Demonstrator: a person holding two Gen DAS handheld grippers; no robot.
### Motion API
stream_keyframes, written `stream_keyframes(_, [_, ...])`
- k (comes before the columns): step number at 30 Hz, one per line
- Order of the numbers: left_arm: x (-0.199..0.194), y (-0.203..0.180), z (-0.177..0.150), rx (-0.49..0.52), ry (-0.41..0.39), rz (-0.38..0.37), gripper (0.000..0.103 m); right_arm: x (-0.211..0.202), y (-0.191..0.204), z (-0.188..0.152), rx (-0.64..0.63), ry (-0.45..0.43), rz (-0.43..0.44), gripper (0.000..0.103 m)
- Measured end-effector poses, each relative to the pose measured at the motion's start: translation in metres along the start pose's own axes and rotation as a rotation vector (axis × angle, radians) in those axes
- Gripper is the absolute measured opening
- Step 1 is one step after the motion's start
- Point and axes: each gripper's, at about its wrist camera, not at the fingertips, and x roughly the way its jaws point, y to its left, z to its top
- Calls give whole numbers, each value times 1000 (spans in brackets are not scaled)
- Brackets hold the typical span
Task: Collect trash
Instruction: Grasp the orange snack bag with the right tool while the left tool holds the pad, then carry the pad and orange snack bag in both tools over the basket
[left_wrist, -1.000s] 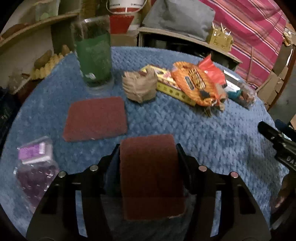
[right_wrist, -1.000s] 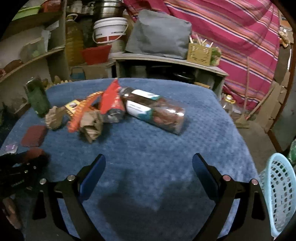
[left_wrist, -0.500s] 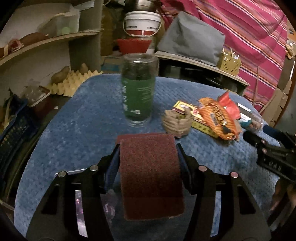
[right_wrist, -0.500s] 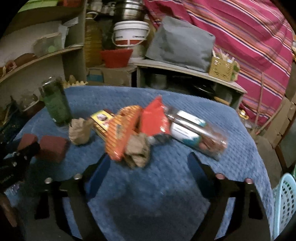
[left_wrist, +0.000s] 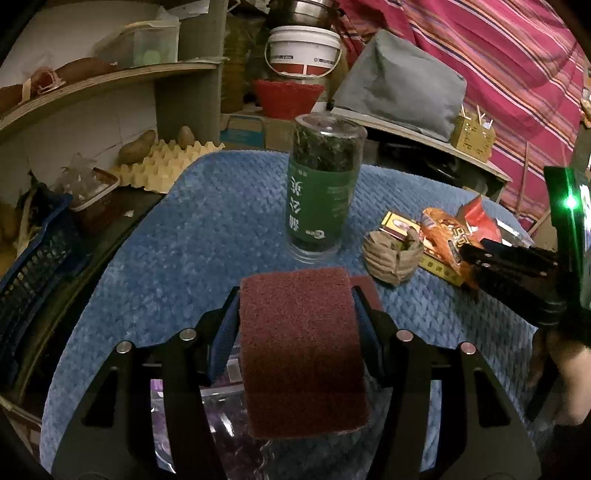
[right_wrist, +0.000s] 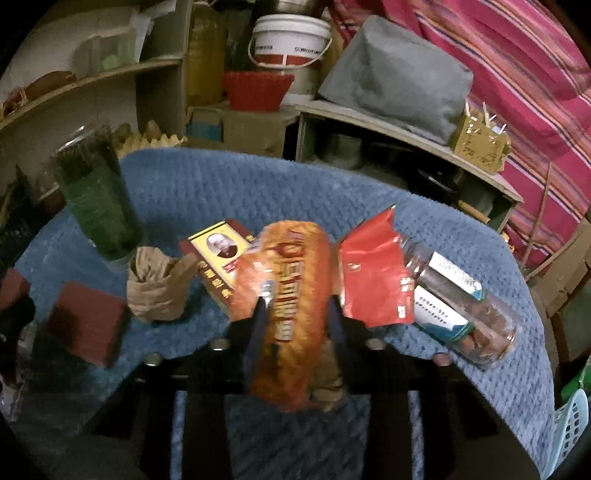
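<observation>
Purple packet (left_wrist: 221, 413) half hidden beneath the left claw (left_wrist: 295, 317), clamped on a maroon pad (left_wrist: 301, 350); right claw (right_wrist: 295, 314) grips the orange snack bag (right_wrist: 290, 306).

orange snack bag (right_wrist: 291, 306), crumpled, between gripper fingers

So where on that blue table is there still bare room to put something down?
Bare cloth lies along the far edge, behind the green jar and the wrappers. Another patch sits left of the jar, toward the egg tray. The middle is crowded: paper cup, yellow box, orange bag, red packet and clear jar bunch together.
</observation>
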Motion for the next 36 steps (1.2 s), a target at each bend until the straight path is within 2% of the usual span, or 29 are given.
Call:
stream_keyframes(6, [-1, -7, 0, 1, -1, -8, 57, -12, 0, -5, -15, -26, 27, 7])
stream_keyframes(8, [-3, -10, 0, 4, -7, -9, 57, -21, -4, -8, 2, -49, 33, 5])
stream_keyframes(14, [-15, -21, 1, -5, -28, -38, 57, -68, -43, -12, 96, -137, 73, 5])
stream_keyframes(17, [-21, -35, 0, 11, -45, -57, 57, -82, -61, -21, 118, -139, 67, 5])
stream_keyframes(24, [-27, -73, -6, 75, -58, -91, 57, -88, -98, -52, 149, -97, 31, 5])
stream_keyframes(30, [-34, -99, -12, 94, -71, -117, 57, -97, -110, -68, 154, -93, 31, 5])
stream_keyframes(36, [-39, -124, -19, 130, -80, -104, 57, -118, -123, -80, 143, -114, 26, 4])
